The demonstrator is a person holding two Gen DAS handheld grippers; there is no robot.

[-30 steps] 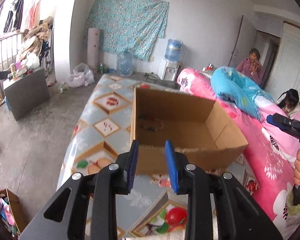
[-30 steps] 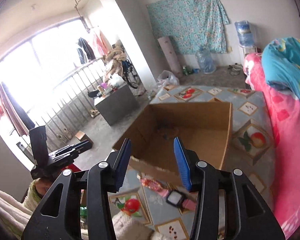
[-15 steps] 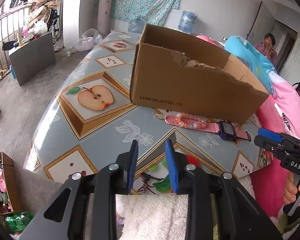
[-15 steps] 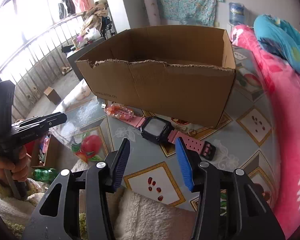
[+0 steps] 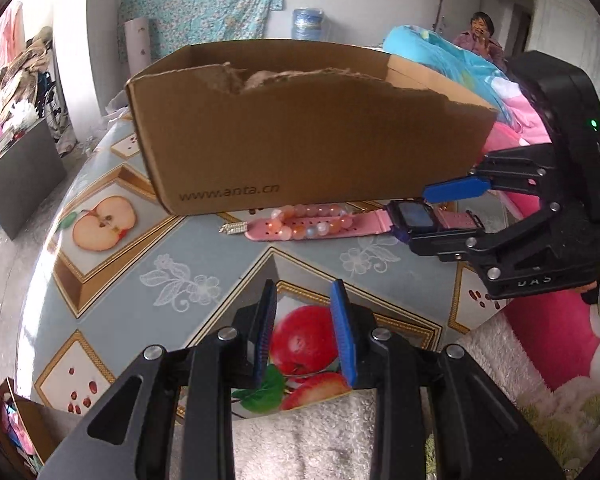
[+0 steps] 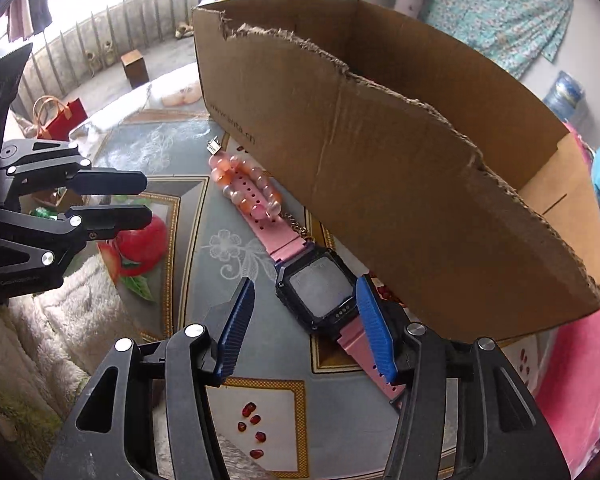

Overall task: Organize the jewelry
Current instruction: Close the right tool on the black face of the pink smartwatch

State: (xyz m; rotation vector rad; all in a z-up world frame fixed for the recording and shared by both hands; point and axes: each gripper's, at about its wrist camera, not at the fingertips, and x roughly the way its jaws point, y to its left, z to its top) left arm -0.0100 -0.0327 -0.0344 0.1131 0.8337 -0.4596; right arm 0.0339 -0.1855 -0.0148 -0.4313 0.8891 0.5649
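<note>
A pink-strapped watch (image 6: 320, 292) with a dark square case lies on the fruit-patterned tabletop (image 6: 204, 280), in front of a torn cardboard box (image 6: 400, 160). A string of pink and orange beads (image 6: 248, 188) rests on its far strap, near a small silver clasp (image 6: 213, 145). My right gripper (image 6: 306, 282) hangs low over the watch case. Its jaws are opening with the case between them, and the left pad is clear of it. In the left wrist view the watch (image 5: 414, 216) sits between the right gripper's (image 5: 418, 218) fingers. My left gripper (image 5: 303, 286) hovers partly open over a printed apple, holding nothing.
The box (image 5: 300, 132) walls off the far side of the table (image 5: 180, 264). A white fluffy cloth (image 5: 320, 436) lies at the near edge. Pink bedding (image 5: 556, 344) is on the right. A person (image 5: 480, 36) sits far back. A red bag (image 6: 66, 114) stands on the floor.
Both grippers have come down from above the box to just over the table. The right one has rolled, closed in on the watch and spread its jaws wider. The left jaws kept their gap.
</note>
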